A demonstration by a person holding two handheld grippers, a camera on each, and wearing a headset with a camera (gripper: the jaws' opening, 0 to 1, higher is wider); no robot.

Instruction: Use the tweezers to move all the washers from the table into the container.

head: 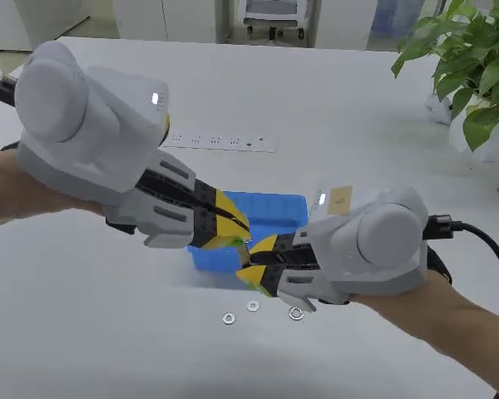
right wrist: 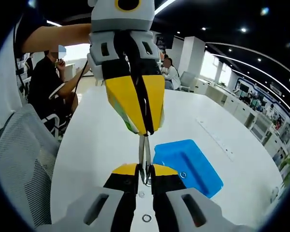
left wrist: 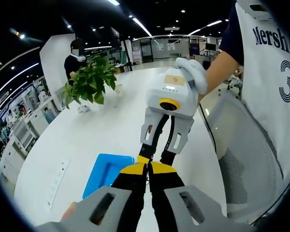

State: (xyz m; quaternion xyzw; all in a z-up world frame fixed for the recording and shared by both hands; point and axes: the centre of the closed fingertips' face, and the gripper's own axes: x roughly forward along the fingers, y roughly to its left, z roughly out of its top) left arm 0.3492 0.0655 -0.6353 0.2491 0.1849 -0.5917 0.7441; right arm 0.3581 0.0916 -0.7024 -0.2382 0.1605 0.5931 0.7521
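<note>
right gripper view: tweezers [right wrist: 145,154] are being pinched by the nearly closed left gripper [right wrist: 144,133] and right gripper [right wrist: 145,171]; washers [right wrist: 146,218] are lying near the container [right wrist: 195,169]; a twist or drop is being risked on release.

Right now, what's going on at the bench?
The left hand-held gripper and right hand-held gripper meet tip to tip over the table, both closed on the tweezers. One washer lies in the container; three washers lie on the table beside it.
</note>
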